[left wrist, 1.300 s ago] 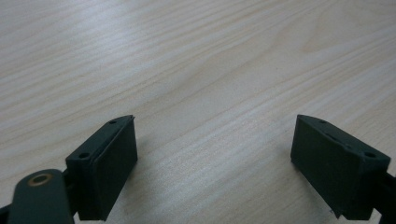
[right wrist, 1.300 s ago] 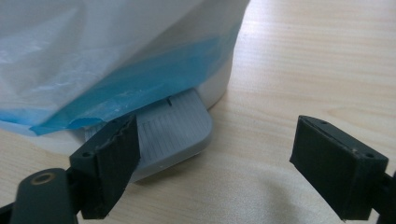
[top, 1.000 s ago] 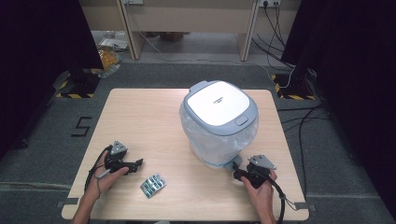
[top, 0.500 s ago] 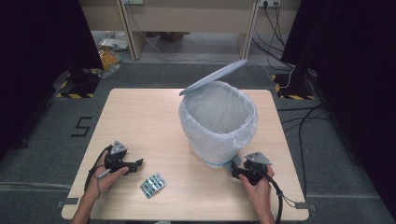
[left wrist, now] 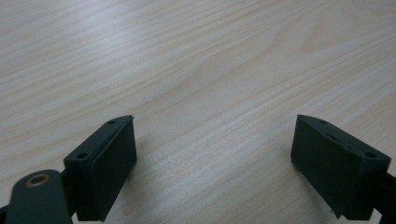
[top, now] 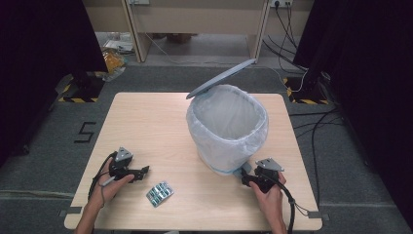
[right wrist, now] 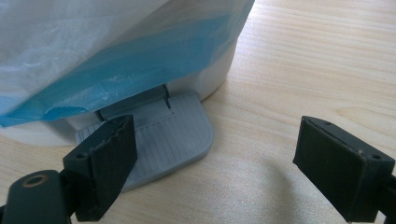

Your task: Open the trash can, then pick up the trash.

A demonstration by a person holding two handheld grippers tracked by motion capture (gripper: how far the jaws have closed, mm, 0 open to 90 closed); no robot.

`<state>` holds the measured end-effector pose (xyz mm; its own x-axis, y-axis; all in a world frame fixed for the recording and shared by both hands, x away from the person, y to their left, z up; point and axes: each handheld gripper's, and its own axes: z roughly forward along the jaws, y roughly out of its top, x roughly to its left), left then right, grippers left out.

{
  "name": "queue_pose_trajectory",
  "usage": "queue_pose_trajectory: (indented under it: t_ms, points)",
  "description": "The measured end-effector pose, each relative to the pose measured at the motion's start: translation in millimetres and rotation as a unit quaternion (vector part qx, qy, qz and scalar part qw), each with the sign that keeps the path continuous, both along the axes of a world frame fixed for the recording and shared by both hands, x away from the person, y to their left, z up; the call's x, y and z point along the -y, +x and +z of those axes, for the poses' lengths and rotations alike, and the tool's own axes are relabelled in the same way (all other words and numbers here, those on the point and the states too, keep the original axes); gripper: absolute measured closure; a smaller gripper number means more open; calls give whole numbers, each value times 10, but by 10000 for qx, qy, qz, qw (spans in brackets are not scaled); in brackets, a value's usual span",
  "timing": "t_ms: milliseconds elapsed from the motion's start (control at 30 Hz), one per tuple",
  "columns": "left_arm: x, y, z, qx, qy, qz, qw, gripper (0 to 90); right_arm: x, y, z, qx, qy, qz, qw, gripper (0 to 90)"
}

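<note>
Centrally, pale wood worktop (top: 146, 122), bare grain across the left gripper view. Right of middle, white bin (top: 227, 127), lined with a thin bag (top: 229, 117) with a blue edge near the base; grey lid (top: 221, 79) tipped up at the far rim, mouth open. At the bin's foot, nearest the person, ribbed grey pedal (right wrist: 161, 140), flat on the wood. Right hand-held gripper (top: 249, 177) low at that pedal, jaws spread wide, one jaw over the pedal's near edge; contact impossible to judge. Left hand-held gripper (top: 141, 171) near the front left edge, jaws likewise spread, gripping nothing. Just beside it, towards the middle, small blister pack (top: 159, 193) of dark pills, lying flat.
</note>
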<state>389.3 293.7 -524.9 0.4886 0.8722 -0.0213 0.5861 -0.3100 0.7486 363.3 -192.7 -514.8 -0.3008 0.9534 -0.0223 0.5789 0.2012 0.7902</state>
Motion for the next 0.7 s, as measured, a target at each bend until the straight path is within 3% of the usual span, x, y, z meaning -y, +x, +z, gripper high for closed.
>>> queue_pose_trajectory:
  t_ms: [700]
  points:
    - [-3,-1,1,1,-25,-9,10000,137,13,12,-1,-34,52,33,10000,133]
